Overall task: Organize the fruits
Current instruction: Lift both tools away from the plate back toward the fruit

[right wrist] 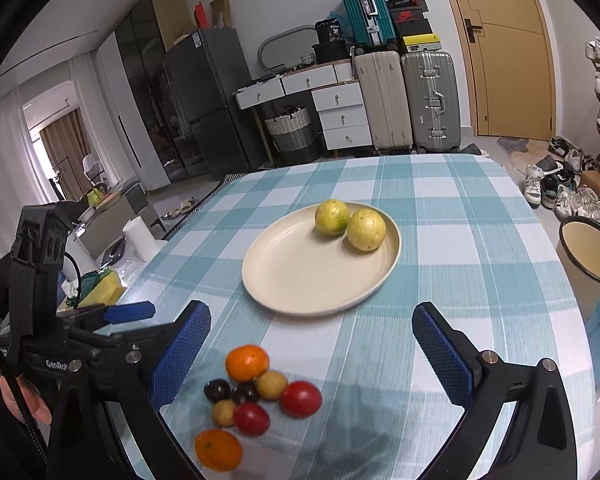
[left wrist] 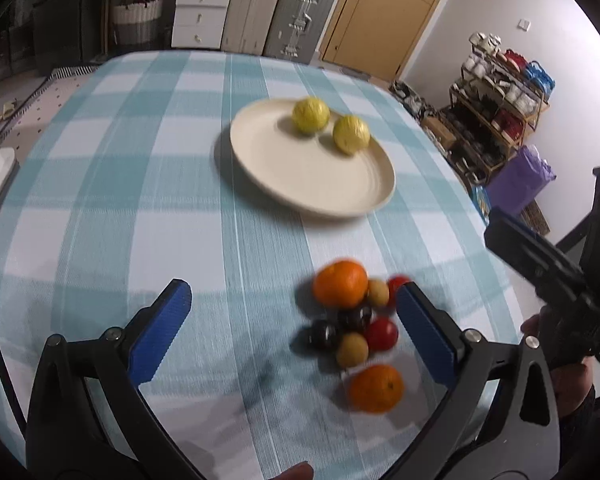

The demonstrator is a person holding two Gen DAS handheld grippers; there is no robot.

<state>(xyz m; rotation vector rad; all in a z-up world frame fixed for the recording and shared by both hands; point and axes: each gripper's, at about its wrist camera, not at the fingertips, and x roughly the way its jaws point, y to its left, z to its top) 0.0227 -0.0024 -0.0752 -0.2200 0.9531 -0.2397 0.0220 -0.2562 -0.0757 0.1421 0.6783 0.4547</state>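
Left gripper (left wrist: 294, 316) spread wide, nothing between its jaws; right gripper (right wrist: 312, 334) likewise (both hovering, hand-held)

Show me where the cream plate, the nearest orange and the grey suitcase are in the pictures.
cream plate (right wrist: 300, 280), right wrist view, bare centre of the plate.
nearest orange (right wrist: 218, 449), right wrist view, middle of its peel.
grey suitcase (right wrist: 431, 100), right wrist view, front shell.

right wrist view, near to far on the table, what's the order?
Near orange → red tomato → far orange → cream plate → yellow fruit at the plate's right rim → greenish-yellow fruit behind it. The small dark and tan fruits sit bunched between the oranges, so they are left out.
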